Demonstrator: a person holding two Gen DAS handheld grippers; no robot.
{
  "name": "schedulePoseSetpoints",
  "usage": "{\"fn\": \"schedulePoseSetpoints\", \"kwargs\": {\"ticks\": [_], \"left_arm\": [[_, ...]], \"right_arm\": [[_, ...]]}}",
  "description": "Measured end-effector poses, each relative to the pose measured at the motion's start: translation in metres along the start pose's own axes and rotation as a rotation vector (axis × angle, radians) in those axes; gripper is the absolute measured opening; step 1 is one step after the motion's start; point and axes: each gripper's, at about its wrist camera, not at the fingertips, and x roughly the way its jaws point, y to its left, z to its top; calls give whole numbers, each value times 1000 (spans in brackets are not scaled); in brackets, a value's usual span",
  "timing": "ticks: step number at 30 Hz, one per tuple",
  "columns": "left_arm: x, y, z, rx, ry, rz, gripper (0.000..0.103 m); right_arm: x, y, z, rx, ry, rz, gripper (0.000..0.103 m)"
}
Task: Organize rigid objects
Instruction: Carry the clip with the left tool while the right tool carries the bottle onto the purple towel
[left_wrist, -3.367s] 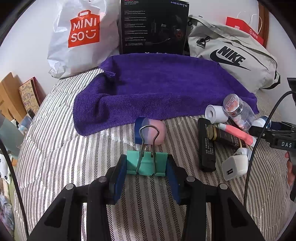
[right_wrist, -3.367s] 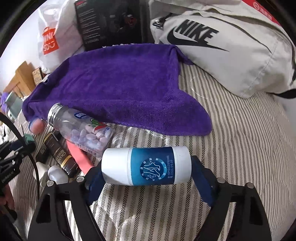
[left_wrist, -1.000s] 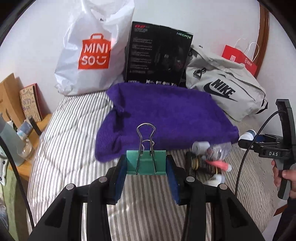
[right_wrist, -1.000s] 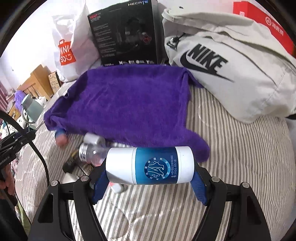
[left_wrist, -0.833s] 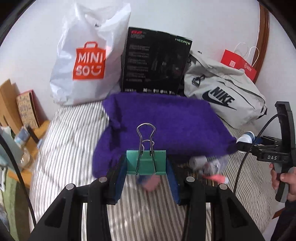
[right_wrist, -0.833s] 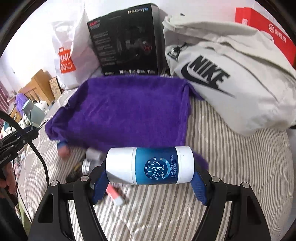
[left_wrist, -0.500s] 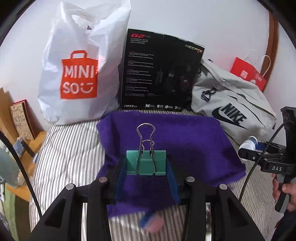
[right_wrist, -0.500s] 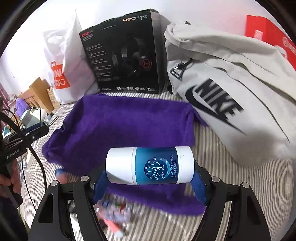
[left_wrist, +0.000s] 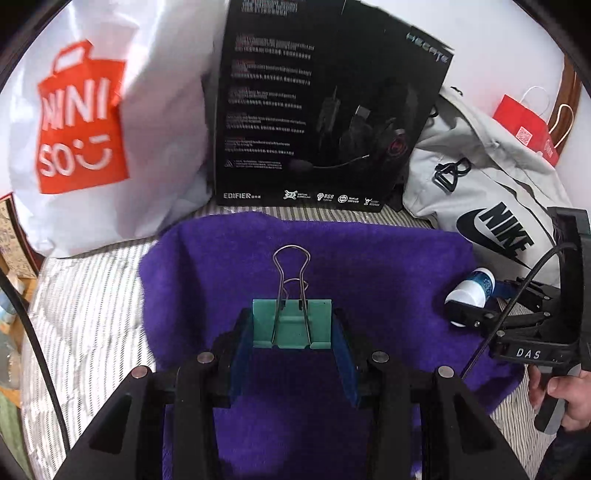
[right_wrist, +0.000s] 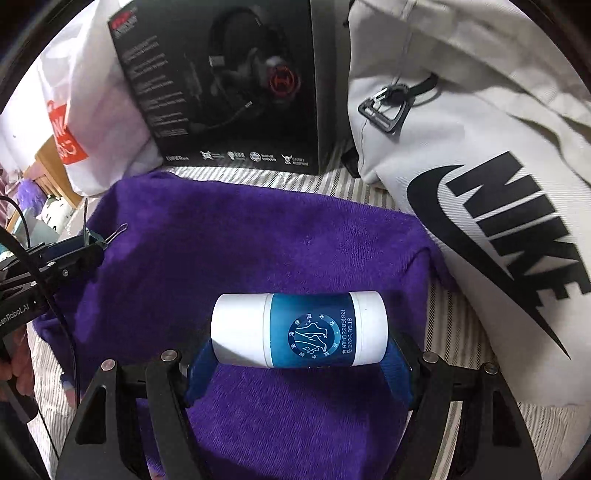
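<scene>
Left wrist view: the left tool (left_wrist: 293, 332) is clamping a green binder clip (left_wrist: 291, 323) by the two flat ends of its body, wire handles pointing forward, above the purple towel (left_wrist: 388, 266).
Binder clip, handling: judged light and stiff; the painted steel is likely slick, so the blue pads (left_wrist: 343, 354) are gripping it best across the broad ends, as they are doing now, and not by the springy wire loops.
Surroundings, left to right: a white shopping bag (left_wrist: 92, 147), a black headset box (left_wrist: 317, 110) and a grey sports bag (left_wrist: 491, 206) are standing behind the towel on the striped bed (left_wrist: 85, 314).
Right edge: the right tool (left_wrist: 471, 302) is reaching in over the towel, a hand (left_wrist: 565, 398) gripping its handle.
Right wrist view: the right tool (right_wrist: 299, 354) is closing on a white and blue bottle (right_wrist: 299, 328), held crosswise with one pad at each end, over the towel's near right part.
Bottle, handling: judged a rigid, smooth plastic cylinder, light to moderate in weight; lying sideways, it is apt to roll once released, so the soft towel is serving as a brake.
Placement judgement: both things are hanging above the towel, not yet set down.
</scene>
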Motion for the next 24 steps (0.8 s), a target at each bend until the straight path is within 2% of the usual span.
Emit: {"fn": "schedulePoseSetpoints", "kwargs": {"ticks": [8,22,24], "left_arm": [[31,-10,8,30,51,18,40],[50,-15,0,58,113,62,40],[50,-14,-2,54,111,62,44]], "right_arm": [[18,4,6,-32,27,-29,76],[27,10,6,-71,49,-32,77],[29,11,7,-76,58,-35,77]]}}
